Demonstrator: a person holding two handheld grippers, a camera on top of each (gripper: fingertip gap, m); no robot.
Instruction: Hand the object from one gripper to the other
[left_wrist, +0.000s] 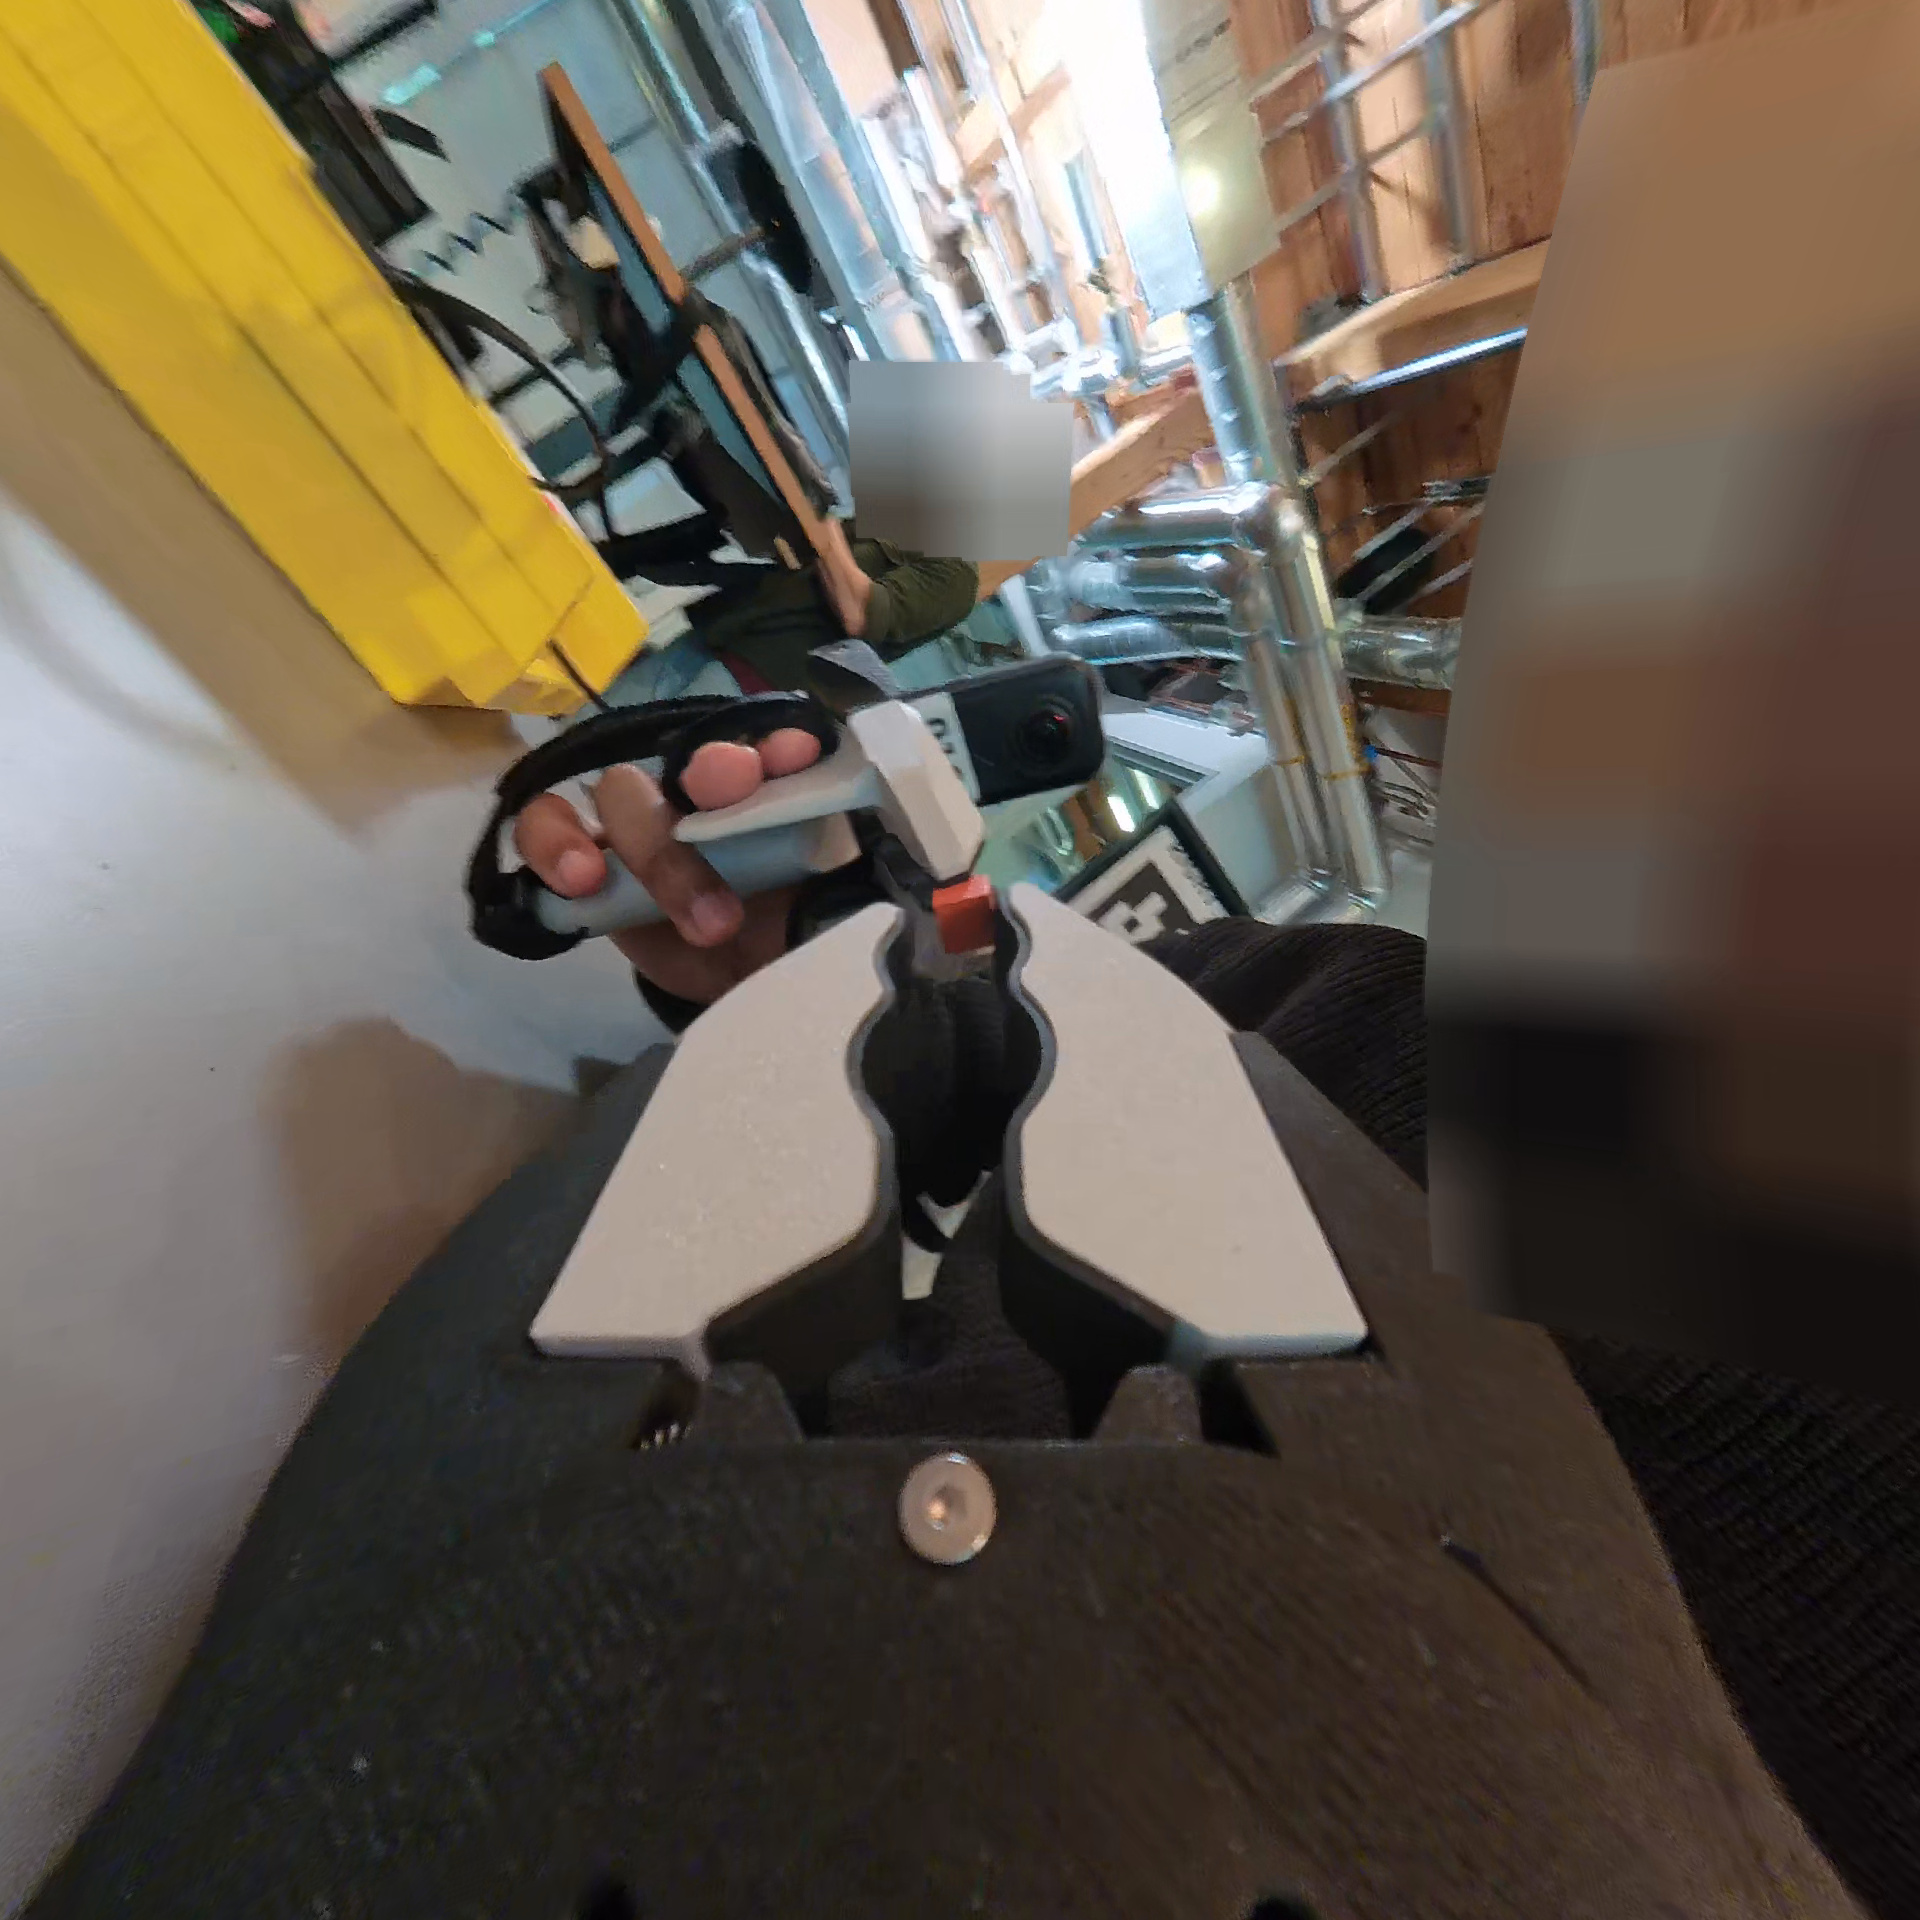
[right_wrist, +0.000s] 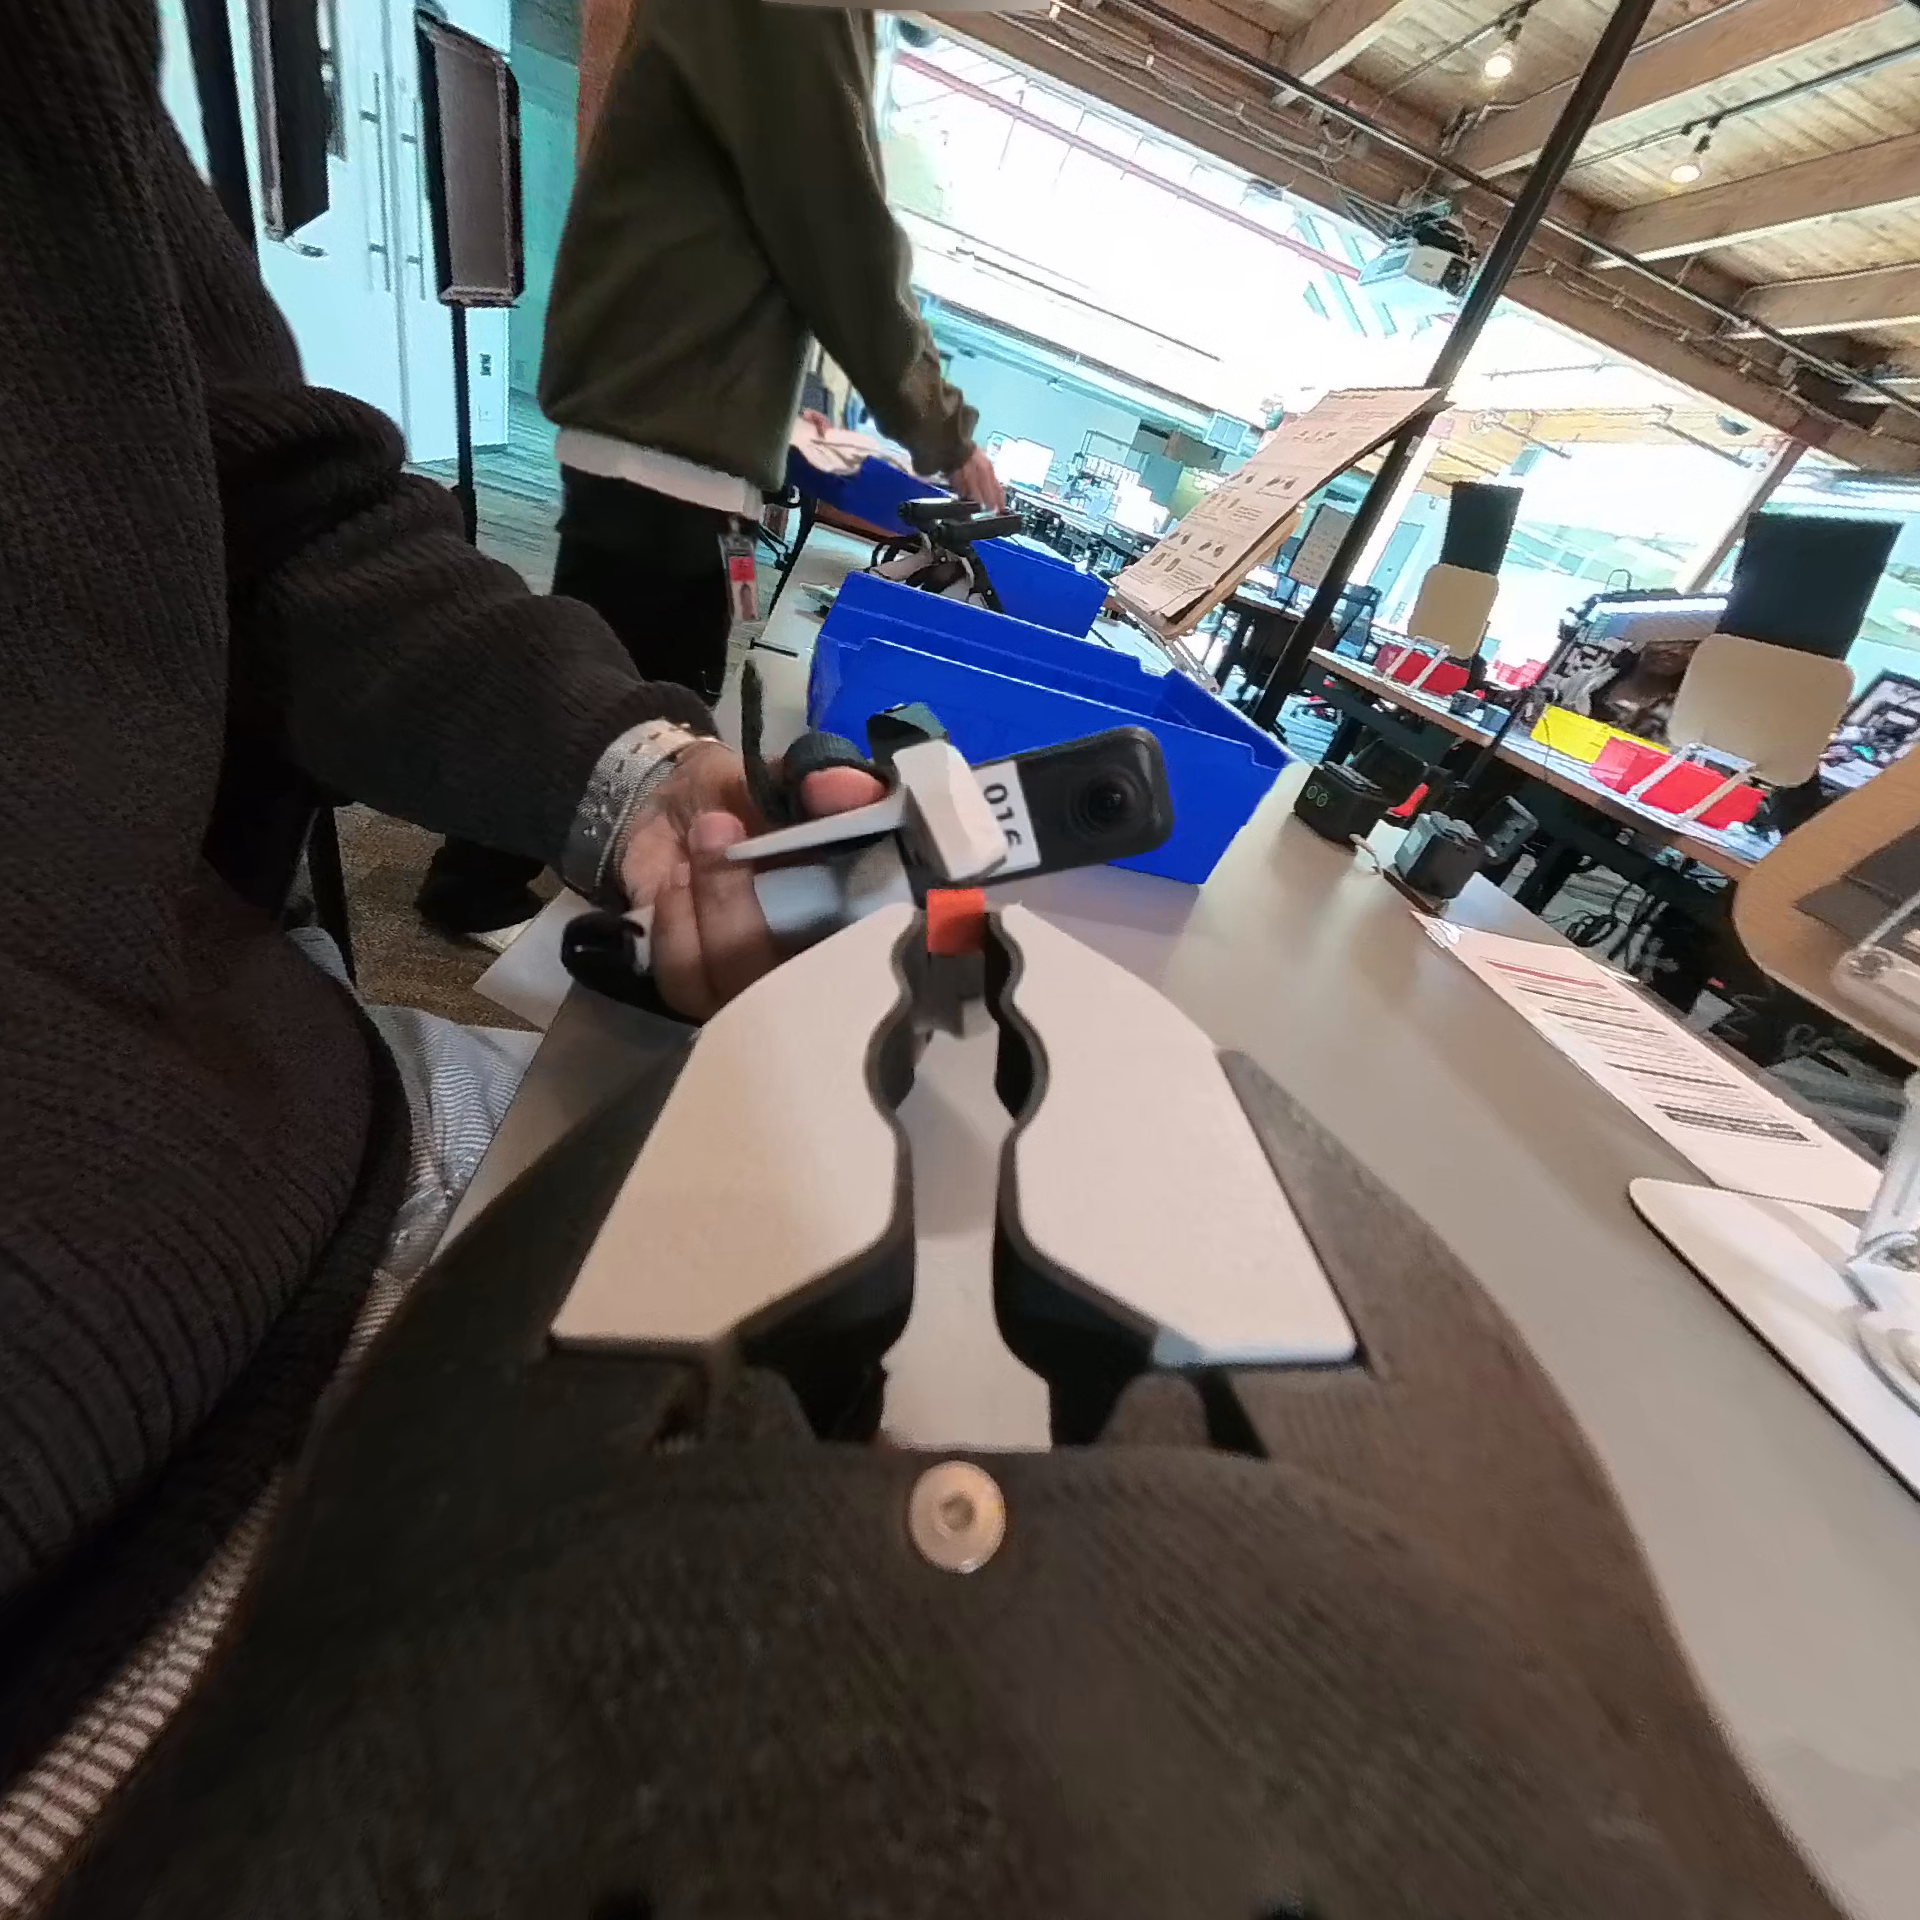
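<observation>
Left wrist view: the left hand-held gripper has its fingers drawn near together around a small red block at their tips. Right wrist view: the right hand-held gripper is likewise narrowed onto that red block, above the grey worktop. Which one truly clamps it I cannot tell.

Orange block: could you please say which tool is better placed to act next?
Left, tentatively: the left tool brackets the orange block with visible gaps, so it could close; the right tool looks snugger. Who grips is unclear.
</observation>
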